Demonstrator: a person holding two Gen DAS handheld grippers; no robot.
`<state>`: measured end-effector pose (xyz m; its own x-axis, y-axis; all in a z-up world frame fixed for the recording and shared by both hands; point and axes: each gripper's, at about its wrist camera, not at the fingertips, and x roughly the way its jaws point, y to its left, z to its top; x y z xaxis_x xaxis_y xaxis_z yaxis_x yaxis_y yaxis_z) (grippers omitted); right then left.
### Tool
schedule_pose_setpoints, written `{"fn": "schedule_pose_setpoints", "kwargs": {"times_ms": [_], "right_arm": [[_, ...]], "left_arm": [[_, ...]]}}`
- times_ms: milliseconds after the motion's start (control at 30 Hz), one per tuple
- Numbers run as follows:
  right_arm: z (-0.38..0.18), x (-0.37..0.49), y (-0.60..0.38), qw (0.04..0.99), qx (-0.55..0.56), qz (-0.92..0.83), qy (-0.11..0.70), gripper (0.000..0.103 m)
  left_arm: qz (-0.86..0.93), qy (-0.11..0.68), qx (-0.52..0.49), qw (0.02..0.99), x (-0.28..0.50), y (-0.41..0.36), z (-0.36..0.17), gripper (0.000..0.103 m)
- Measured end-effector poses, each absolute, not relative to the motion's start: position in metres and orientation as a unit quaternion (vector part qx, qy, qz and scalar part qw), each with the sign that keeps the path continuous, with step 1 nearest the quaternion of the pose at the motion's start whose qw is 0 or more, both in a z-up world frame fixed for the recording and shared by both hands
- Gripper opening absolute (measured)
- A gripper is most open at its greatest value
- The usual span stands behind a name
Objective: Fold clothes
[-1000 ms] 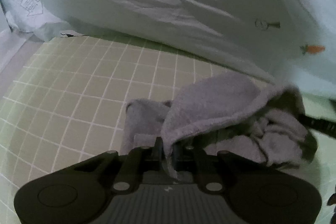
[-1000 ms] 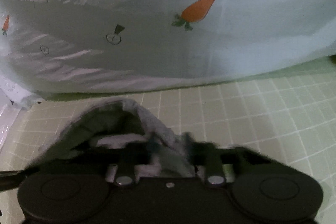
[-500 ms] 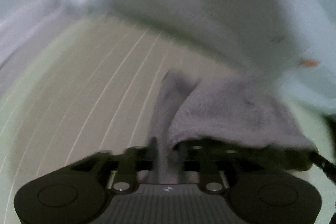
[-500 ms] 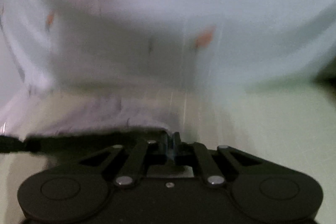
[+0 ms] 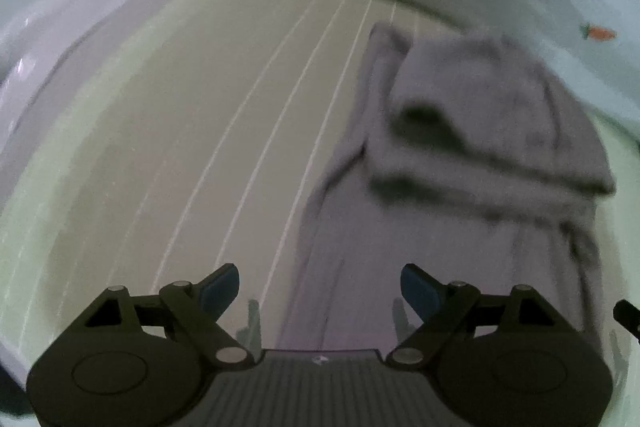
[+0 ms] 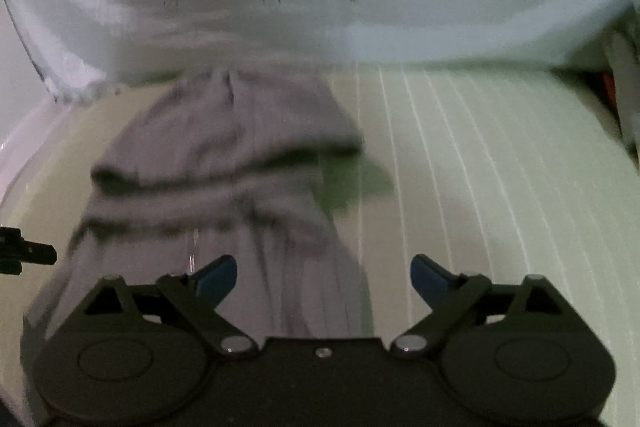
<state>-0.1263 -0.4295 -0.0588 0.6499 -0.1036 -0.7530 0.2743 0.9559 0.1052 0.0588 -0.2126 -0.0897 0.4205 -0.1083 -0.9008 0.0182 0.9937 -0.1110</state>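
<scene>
The grey garment (image 5: 472,155) lies on the gridded green mat (image 5: 208,131), its far part folded back over itself, close under the white carrot-print sheet (image 6: 400,19). My left hand-held gripper (image 5: 320,287) and right hand-held gripper (image 6: 324,277) are both opening wide above the cloth, gripping nothing.
</scene>
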Motion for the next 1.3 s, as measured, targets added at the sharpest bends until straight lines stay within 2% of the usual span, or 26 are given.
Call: {"fn": "schedule_pose_setpoints", "kwargs": {"times_ms": [267, 467, 600, 667, 700, 733, 767, 800, 833, 867, 1067, 1300], "right_arm": [[-0.090, -0.182, -0.412, 0.871, 0.123, -0.112, 0.463, 0.095], [-0.105, -0.210, -0.398, 0.850, 0.145, -0.117, 0.493, 0.094], [-0.109, -0.219, -0.388, 0.845, 0.145, -0.115, 0.502, 0.089], [-0.108, -0.220, -0.388, 0.844, 0.151, -0.116, 0.502, 0.087], [-0.108, -0.220, -0.388, 0.844, 0.153, -0.115, 0.502, 0.083], [-0.106, -0.219, -0.388, 0.844, 0.153, -0.109, 0.502, 0.079], [-0.105, -0.217, -0.388, 0.845, 0.153, -0.102, 0.502, 0.066], [-0.103, -0.215, -0.388, 0.846, 0.153, -0.094, 0.502, 0.043], [-0.100, -0.213, -0.390, 0.846, 0.167, -0.079, 0.501, 0.020], [-0.098, -0.210, -0.394, 0.843, 0.195, -0.054, 0.498, 0.013], [-0.039, -0.204, -0.427, 0.866, 0.288, 0.023, 0.408, 0.011], [0.004, -0.151, -0.488, 0.869, 0.387, 0.046, 0.305, 0.010]], "left_arm": [[-0.039, 0.577, -0.026, 0.815, 0.007, -0.196, -0.122, 0.088], [-0.063, 0.570, -0.006, 0.819, -0.018, -0.196, -0.126, 0.089], [-0.084, 0.564, 0.012, 0.821, -0.028, -0.199, -0.127, 0.083], [-0.101, 0.560, 0.022, 0.822, -0.033, -0.202, -0.125, 0.074], [-0.110, 0.559, 0.024, 0.822, -0.035, -0.203, -0.123, 0.071], [-0.118, 0.559, 0.021, 0.820, -0.035, -0.205, -0.123, 0.062], [-0.126, 0.560, 0.018, 0.819, -0.034, -0.206, -0.122, 0.050], [-0.134, 0.561, 0.012, 0.817, -0.033, -0.207, -0.121, 0.040], [-0.145, 0.568, -0.015, 0.810, -0.030, -0.208, -0.120, 0.013], [-0.157, 0.575, -0.042, 0.802, -0.027, -0.208, -0.118, 0.014], [-0.179, 0.518, -0.207, 0.810, -0.014, -0.193, -0.063, 0.013], [-0.148, 0.419, -0.270, 0.854, 0.038, -0.198, -0.003, 0.013]]}}
